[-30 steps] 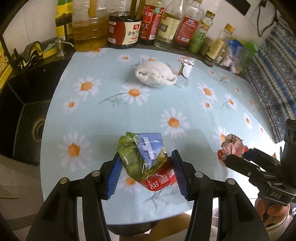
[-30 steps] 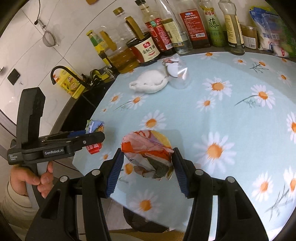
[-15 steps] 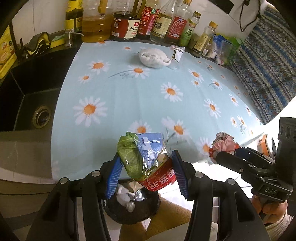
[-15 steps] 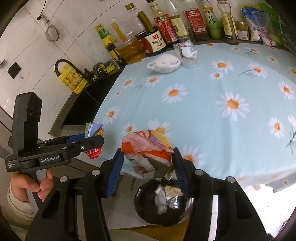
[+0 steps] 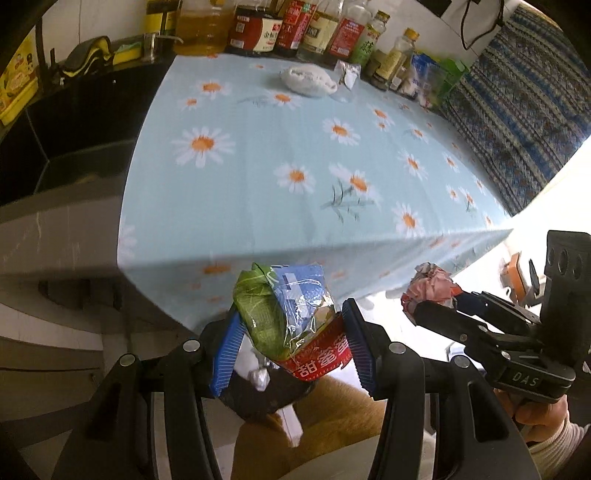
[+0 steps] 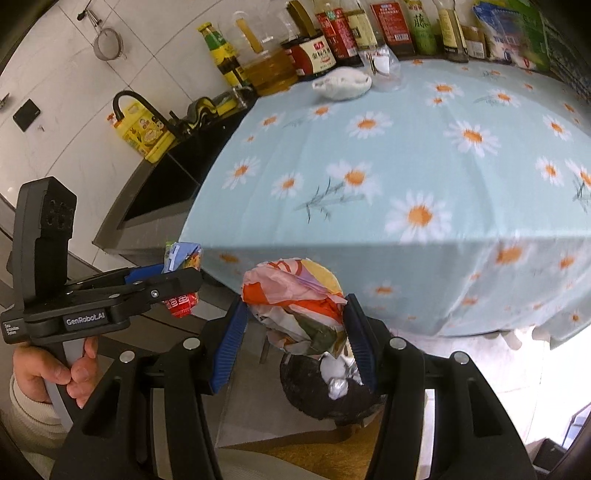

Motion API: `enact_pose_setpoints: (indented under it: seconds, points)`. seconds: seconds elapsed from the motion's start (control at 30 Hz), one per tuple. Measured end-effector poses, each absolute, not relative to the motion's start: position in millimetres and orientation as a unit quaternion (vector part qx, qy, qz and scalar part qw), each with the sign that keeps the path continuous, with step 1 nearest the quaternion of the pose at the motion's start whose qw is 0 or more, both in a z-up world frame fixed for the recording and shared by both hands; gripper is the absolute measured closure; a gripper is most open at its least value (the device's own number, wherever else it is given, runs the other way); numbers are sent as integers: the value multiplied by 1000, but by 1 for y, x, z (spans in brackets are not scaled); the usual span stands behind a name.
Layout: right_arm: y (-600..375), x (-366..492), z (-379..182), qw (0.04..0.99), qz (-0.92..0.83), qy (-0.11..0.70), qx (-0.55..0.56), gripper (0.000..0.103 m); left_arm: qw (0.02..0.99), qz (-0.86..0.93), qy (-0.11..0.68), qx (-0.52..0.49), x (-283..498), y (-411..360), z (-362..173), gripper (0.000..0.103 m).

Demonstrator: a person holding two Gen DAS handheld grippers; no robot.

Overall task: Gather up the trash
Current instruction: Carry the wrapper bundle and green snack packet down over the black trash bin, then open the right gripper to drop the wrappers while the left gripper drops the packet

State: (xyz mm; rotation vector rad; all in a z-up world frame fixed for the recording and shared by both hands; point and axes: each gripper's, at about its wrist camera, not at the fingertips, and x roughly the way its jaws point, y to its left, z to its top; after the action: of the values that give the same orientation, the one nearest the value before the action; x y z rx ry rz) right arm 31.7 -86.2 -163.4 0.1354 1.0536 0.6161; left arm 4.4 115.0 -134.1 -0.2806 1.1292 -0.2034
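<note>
Left gripper [image 5: 291, 332]: clamped on a crumpled green, blue and red snack wrapper [image 5: 286, 317], held past the table edge.
Right gripper [image 6: 293, 328]: pinching a crumpled orange and pink wrapper [image 6: 295, 299] (both pads pressed in).
Trash bag [image 6: 332, 391]: black, on the floor below both loads, already holding white scraps.
Tablecloth [image 6: 406, 155]: daisy print; a white cloth bundle [image 6: 343, 84] lies near the bottles [image 6: 325, 48].

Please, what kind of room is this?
Most likely a home kitchen: a black sink with a tap, sauce and oil bottles along the wall, and a daisy-print table.
</note>
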Motion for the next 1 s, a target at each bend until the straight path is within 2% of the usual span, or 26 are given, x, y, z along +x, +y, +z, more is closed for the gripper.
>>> enact_pose_setpoints:
  seconds: [0.43, 1.0]
  points:
    - [-77, 13, -219, 779, 268, 563, 63, 49, 788, -92, 590, -150, -17, 117, -194, 52]
    - [-82, 18, -319, 711, 247, 656, 64, 49, 723, -65, 667, -168, -16, 107, -291, 52]
